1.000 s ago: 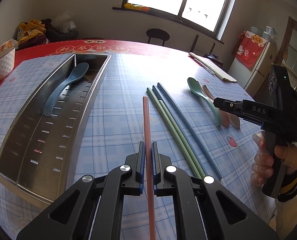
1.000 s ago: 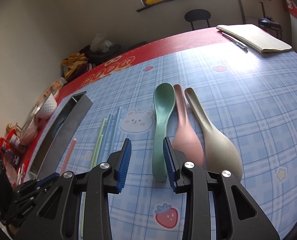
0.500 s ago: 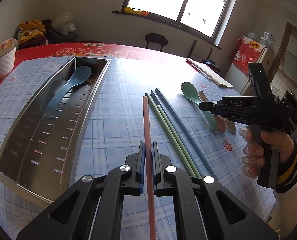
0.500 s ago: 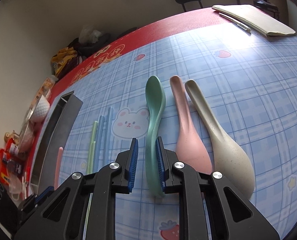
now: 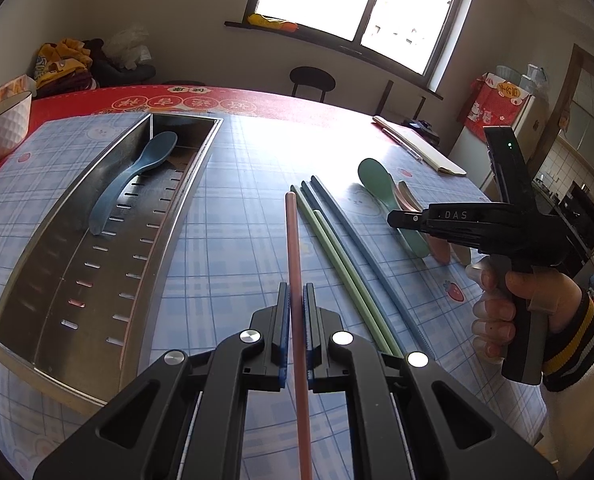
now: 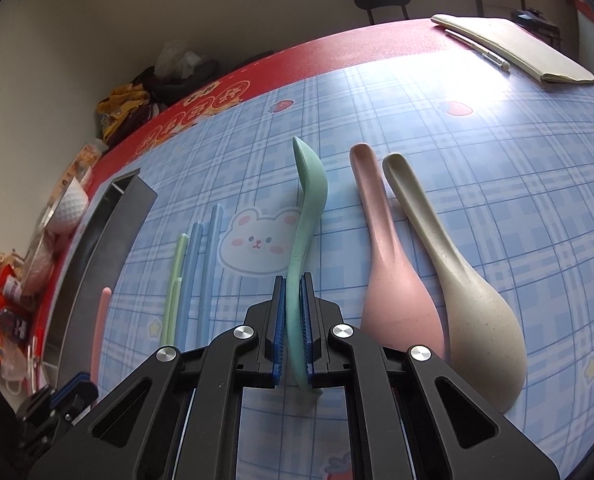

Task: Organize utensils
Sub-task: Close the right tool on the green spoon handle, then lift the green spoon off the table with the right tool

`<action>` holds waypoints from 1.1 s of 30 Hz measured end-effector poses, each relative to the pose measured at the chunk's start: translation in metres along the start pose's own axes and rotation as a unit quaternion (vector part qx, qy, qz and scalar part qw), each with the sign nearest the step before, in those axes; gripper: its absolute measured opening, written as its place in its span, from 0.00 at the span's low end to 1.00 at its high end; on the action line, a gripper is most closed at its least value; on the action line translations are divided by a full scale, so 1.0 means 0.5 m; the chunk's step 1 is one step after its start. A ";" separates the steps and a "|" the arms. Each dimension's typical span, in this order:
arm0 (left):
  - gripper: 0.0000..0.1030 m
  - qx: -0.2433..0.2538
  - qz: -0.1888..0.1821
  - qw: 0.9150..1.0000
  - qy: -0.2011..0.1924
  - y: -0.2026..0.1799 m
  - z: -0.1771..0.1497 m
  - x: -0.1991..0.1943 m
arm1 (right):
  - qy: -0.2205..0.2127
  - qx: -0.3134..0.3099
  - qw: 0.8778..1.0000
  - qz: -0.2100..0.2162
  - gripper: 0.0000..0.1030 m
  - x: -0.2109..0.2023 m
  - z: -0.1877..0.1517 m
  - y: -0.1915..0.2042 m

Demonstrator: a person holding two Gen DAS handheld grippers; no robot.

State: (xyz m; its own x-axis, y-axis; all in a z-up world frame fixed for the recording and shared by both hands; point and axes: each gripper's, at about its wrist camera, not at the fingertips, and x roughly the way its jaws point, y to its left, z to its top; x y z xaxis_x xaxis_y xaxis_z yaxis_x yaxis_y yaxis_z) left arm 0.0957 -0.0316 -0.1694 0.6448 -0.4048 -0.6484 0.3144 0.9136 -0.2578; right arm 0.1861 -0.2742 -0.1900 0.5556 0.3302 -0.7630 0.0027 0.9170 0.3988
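blue checked tablecloth [image 6: 477, 208]; right gripper [image 6: 295, 320] hides green spoon [image 6: 309, 200] bowl.

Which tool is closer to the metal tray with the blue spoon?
Left. The left tool hovers just beside the tray; the right tool is farther off, over by the spoons.

R gripper [image 6: 295, 316] just closed on green spoon [image 6: 307, 216], tipped on edge, prob. lifted, pink spoon [image 6: 385, 264] beside

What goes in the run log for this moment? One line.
left claw: shut on pink chopstick | right claw: shut on green plastic spoon
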 end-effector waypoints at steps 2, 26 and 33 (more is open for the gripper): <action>0.06 0.001 0.000 1.000 -0.003 0.000 0.000 -0.001 | -0.006 0.009 1.000 0.004 0.07 -0.002 -0.001 0.002; 0.06 0.008 -0.001 1.000 -0.006 -0.003 0.004 -0.004 | -0.088 -0.026 0.989 0.112 0.07 -0.058 -0.074 0.076; 0.06 -0.023 -0.028 0.999 0.004 0.010 0.023 -0.025 | -0.089 -0.016 0.988 0.122 0.07 -0.059 -0.073 0.064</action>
State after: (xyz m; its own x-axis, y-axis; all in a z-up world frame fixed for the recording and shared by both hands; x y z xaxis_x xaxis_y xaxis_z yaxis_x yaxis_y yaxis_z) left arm 0.0973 -0.0222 -0.1544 0.6212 -0.4553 -0.6378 0.3181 0.8903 -0.3258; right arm 0.1392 -0.2463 -0.1732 0.6746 0.5004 -0.5427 -0.1746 0.8225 0.5413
